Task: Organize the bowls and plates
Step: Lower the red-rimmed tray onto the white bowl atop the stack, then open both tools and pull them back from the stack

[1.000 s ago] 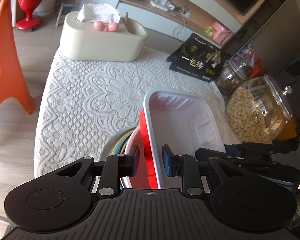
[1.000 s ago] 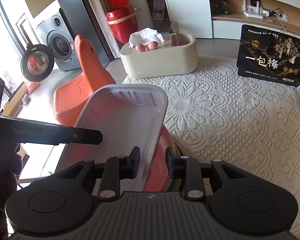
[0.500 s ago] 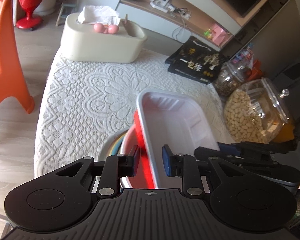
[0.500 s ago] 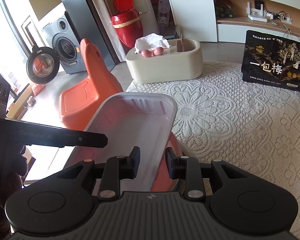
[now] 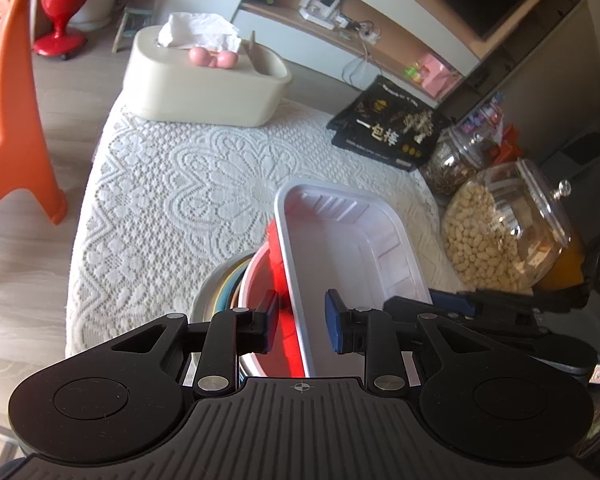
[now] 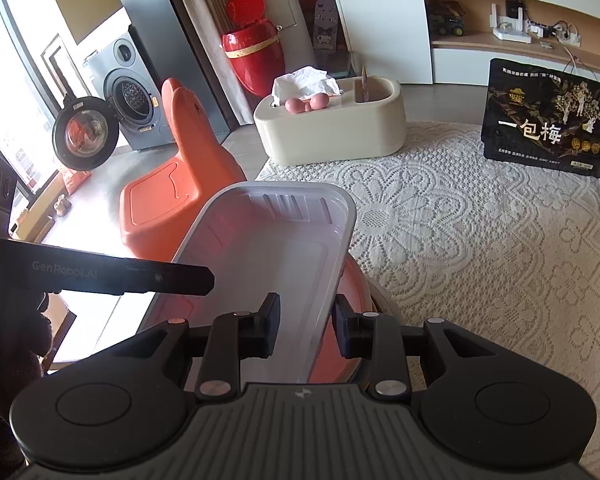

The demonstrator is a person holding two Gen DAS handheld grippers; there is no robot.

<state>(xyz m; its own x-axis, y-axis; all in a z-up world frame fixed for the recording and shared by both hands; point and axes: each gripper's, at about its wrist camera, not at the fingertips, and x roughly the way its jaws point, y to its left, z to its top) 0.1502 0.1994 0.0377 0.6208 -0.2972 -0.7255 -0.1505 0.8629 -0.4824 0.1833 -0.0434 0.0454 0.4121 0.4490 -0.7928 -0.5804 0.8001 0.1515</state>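
Observation:
A white rectangular plastic tray (image 5: 340, 248) (image 6: 268, 248) is held tilted over a red bowl (image 5: 276, 248) (image 6: 354, 280). The bowl sits in a stack of bowls and plates (image 5: 220, 284) at the table's near edge. My left gripper (image 5: 302, 322) is shut on the tray's left rim, with the red bowl's wall also between its pads. My right gripper (image 6: 306, 320) is shut on the tray's right rim. Each gripper shows in the other's view, the left (image 6: 140, 276) and the right (image 5: 480, 308). What lies under the tray is hidden.
A white lace tablecloth (image 5: 180, 184) covers the table. At the far end stands a cream tissue box (image 5: 204, 88) (image 6: 332, 132), with a black snack packet (image 5: 388, 128) (image 6: 548, 120) to its right. Two glass jars (image 5: 504, 236) stand at the right edge, and an orange chair (image 6: 172, 200) on the left.
Both grippers keep their hold on the tray. The views have shifted only slightly, and the tray's far end sits a little lower in them.

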